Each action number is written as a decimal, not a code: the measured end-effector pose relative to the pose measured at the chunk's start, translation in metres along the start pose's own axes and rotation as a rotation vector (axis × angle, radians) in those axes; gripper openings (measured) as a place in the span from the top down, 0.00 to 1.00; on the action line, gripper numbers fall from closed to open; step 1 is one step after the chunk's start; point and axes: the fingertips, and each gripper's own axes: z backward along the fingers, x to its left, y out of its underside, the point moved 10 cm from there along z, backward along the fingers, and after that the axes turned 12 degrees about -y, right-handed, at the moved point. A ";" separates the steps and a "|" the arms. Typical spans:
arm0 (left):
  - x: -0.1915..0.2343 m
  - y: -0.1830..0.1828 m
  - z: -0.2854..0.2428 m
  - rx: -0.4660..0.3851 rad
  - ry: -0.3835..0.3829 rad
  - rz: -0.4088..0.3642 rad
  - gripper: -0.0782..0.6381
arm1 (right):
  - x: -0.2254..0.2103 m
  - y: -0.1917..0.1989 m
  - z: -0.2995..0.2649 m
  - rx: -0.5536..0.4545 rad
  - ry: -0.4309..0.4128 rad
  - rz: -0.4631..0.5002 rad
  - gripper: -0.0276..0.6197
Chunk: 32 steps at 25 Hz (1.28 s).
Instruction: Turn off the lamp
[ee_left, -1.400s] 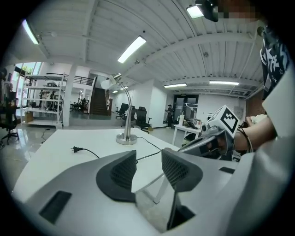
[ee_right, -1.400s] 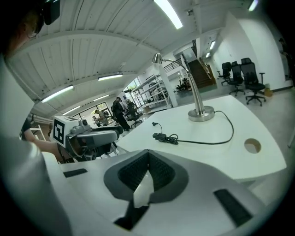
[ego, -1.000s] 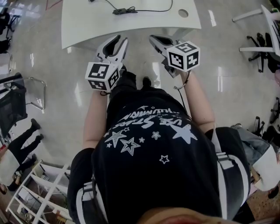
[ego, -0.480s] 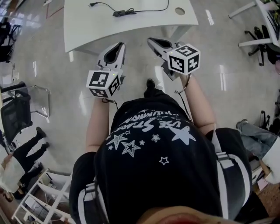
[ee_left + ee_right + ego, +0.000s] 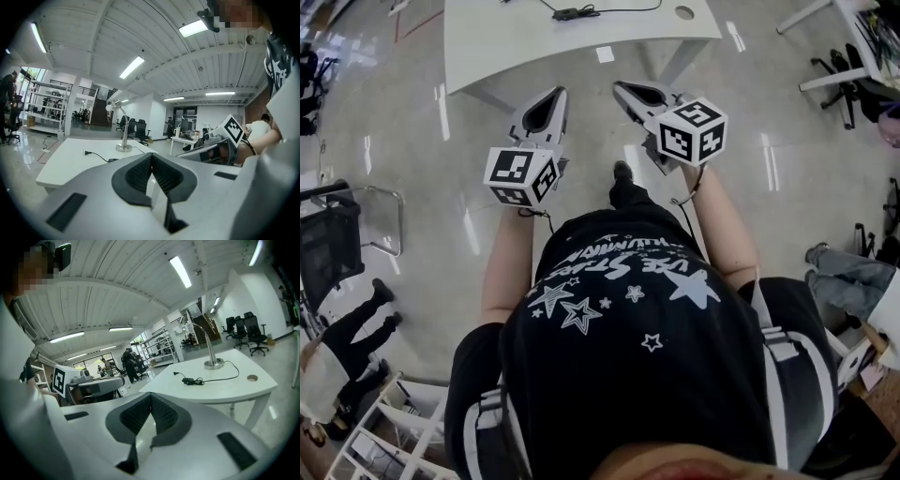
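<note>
Left gripper — the jaws had just been closing and met tip to tip, with nothing between them. Right gripper, near it — the jaws were likewise clenched and empty. Both grippers were held over the floor, short of the white table. The lamp stood upright toward the table's far side, well apart from both grippers. Its cord lay on the tabletop.
</note>
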 end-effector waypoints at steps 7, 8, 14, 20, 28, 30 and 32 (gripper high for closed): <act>0.006 -0.001 0.048 -0.019 0.028 -0.016 0.87 | 0.054 0.011 0.001 -0.009 0.049 0.033 0.95; 0.007 -0.001 0.055 -0.021 0.030 -0.018 0.87 | 0.062 0.013 0.001 -0.004 0.056 0.040 0.95; 0.000 0.001 0.081 -0.037 0.035 -0.032 0.88 | 0.093 0.029 0.009 0.004 0.084 0.060 0.95; -0.007 0.004 0.097 -0.041 0.029 -0.042 0.88 | 0.111 0.036 0.019 -0.029 0.115 0.077 0.95; -0.008 0.013 0.127 -0.031 0.023 -0.037 0.88 | 0.139 0.051 0.023 -0.063 0.140 0.086 0.95; -0.011 0.014 0.130 -0.032 0.022 -0.037 0.88 | 0.142 0.054 0.027 -0.066 0.145 0.089 0.95; -0.016 0.015 0.133 -0.033 0.021 -0.037 0.88 | 0.144 0.056 0.031 -0.070 0.148 0.091 0.95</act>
